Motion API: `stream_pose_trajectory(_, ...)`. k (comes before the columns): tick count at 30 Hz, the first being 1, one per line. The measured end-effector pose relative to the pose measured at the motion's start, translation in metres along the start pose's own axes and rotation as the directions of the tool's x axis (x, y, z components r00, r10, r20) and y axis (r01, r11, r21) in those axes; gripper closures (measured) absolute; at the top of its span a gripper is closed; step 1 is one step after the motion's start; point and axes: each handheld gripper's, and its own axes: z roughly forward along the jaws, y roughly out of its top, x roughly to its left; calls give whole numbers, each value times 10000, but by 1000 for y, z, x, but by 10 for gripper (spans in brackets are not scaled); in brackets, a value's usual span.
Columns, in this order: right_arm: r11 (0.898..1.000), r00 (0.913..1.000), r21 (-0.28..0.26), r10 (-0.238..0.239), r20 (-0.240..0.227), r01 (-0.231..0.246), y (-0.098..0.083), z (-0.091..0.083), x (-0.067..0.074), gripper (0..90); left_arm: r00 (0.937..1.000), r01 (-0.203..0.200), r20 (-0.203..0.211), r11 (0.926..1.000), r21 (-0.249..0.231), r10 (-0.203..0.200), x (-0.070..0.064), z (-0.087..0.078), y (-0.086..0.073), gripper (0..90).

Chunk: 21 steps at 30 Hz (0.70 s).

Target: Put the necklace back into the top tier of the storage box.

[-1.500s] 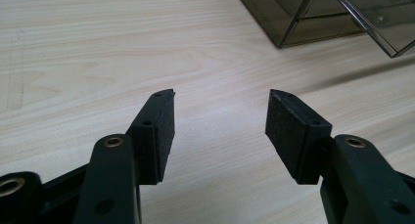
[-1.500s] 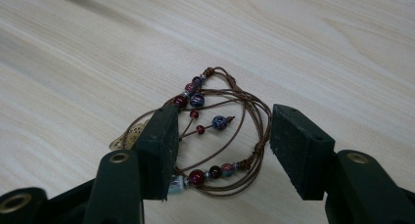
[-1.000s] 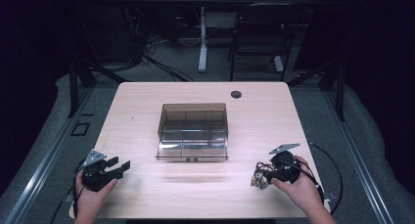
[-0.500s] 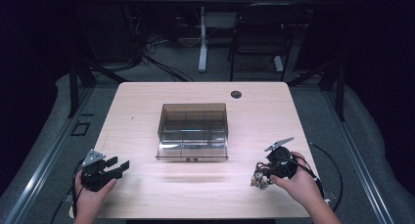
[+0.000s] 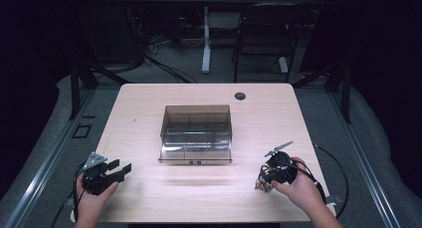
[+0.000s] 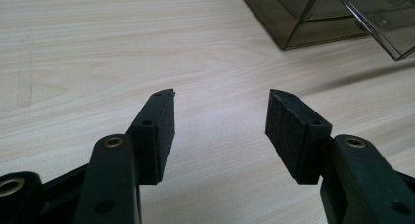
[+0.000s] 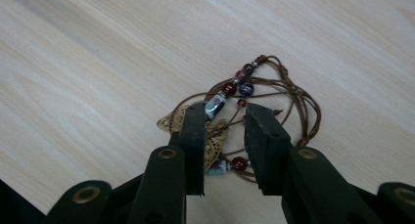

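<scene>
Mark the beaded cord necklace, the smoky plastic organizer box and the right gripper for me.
beaded cord necklace [image 7: 230,88]: right gripper view, on a dark red bead of the strand.
smoky plastic organizer box [image 5: 196,113]: high view, on its closed top panel.
right gripper [image 7: 224,117]: right gripper view, midway between its fingertips, over the necklace.

Left hand: at the near-left corner, forearm entering from the near edge.
Left gripper: low and level, pointing right and slightly far; jaws wide apart, nothing between them.
Right hand: near right, wrist angled leftward.
Right gripper: tilted down; jaws have just been closing, a narrow gap remains.
</scene>
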Motion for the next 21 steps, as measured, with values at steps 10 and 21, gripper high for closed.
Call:
stream_pose_trajectory(10, 9996, 9991, 278, 58, -411, -47, -3, 5, 8, 725, 9999, -19, 130, 9999, 107, 17, 0, -1, 1, 463)
stream_pose_trajectory(21, 9987, 9986, 512, 70, -523, -44, -5, 10, 9, 725, 10000, 50, 30, 10000, 52, -50, 0, -1, 1, 459)
